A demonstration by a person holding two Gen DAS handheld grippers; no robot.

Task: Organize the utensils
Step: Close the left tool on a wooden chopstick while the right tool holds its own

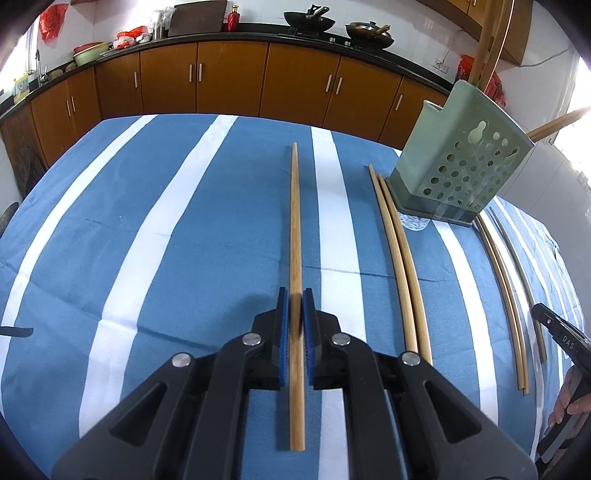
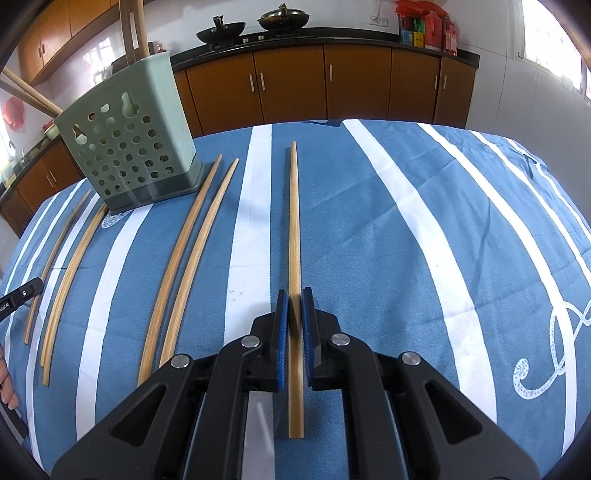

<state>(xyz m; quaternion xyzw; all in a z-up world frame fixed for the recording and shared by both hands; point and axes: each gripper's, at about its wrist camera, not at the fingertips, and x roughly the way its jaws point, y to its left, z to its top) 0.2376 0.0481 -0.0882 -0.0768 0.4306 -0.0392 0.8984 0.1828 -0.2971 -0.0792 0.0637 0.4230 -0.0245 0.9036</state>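
Evidently each tool straddles a chopstick lying on the striped table (image 1: 184, 221): the left tool (image 1: 295, 306) brackets one chopstick (image 1: 294, 221), the right tool (image 2: 294, 306) another chopstick (image 2: 294, 221), pads nearly shut, though firm contact cannot be told. Squeeze squarely, lift level, then carry toward the green holder (image 1: 461, 166).

Orange-brown cabinets (image 1: 229, 77), black countertop (image 2: 332, 35), white tiled wall (image 1: 258, 11), bright window (image 2: 550, 40)
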